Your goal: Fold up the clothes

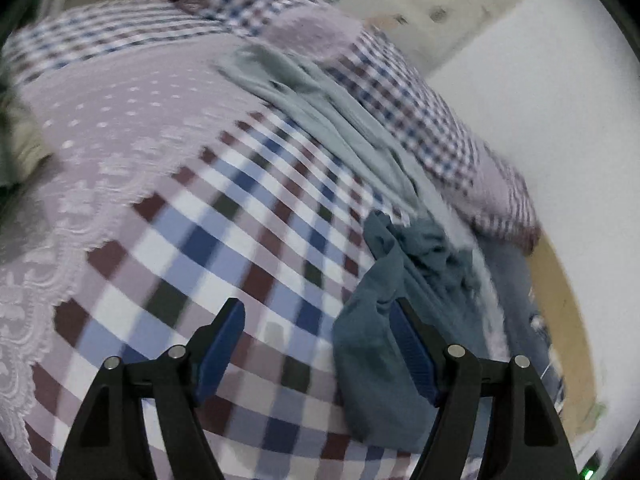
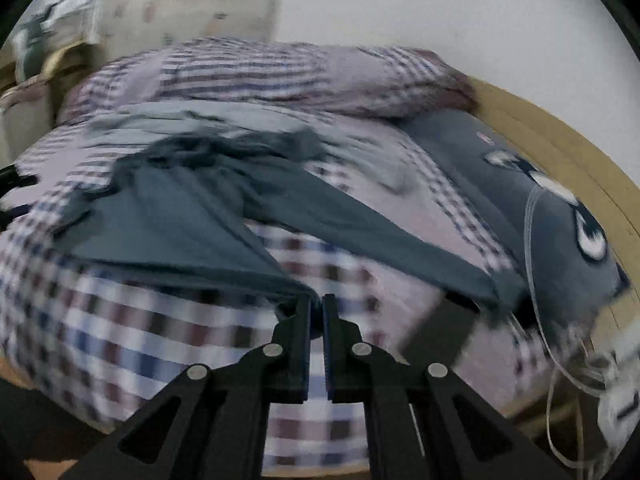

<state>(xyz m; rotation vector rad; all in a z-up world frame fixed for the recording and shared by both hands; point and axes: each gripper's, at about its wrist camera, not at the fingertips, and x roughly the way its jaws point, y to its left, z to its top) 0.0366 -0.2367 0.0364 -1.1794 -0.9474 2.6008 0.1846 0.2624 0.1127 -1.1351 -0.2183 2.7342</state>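
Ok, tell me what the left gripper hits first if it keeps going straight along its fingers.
Probably the checked bedcover: the open left gripper points down at it, with nothing between its fingers. The teal garment lies against the right-hand finger, so it might brush that; blur leaves depth unclear.

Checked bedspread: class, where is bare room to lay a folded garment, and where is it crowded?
Free: the checked bedspread between the lilac lace cloth and the dark teal garment. Crowded: the far side, where the pale grey garment, pillow and dark cushion lie.
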